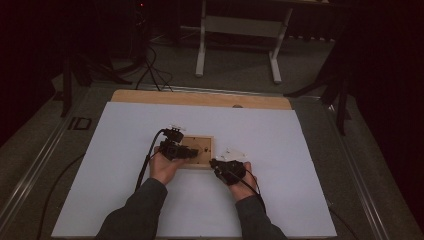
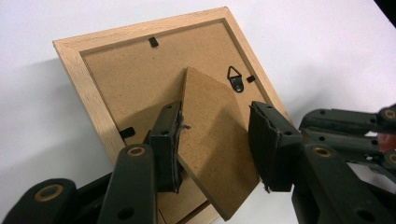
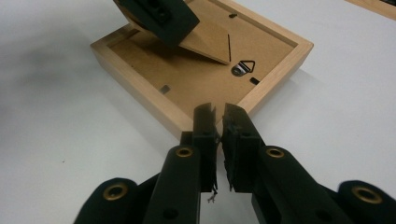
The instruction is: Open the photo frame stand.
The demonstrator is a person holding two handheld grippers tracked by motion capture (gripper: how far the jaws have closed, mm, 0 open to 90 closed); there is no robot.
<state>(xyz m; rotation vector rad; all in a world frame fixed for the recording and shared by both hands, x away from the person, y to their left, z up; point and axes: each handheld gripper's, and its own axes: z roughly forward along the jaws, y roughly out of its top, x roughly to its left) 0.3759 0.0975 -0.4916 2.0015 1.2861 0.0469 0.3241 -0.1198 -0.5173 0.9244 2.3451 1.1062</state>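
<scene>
Between the left gripper's point(image 2: 215, 144) jaws: the fold-out cardboard stand point(image 2: 212, 149) of a wooden picture frame point(image 2: 88, 79), raised at a tilt off the backing board. The jaws stand about half open; one pad lies against the stand's edge, the other is clear of it, so there is no clamp. Frame: light wood, face down on the white table sheet point(image 2: 327, 42), brown backing up, a black triangular hanger point(image 2: 235, 77) beyond the stand, small black retaining tabs along the inner rim.

Right gripper point(image 3: 219, 114): jaws nearly closed, a narrow slit between them, nothing held; the tips sit just at the frame's point(image 3: 280, 79) near corner, contact not discernible. The stand point(image 3: 208, 42) and the left gripper's dark jaw appear beyond it.

High view: frame point(image 1: 205, 150) directly ahead of both hands, left gripper point(image 1: 172, 147) over its left part, right gripper point(image 1: 225, 167) at its near right corner.
</scene>
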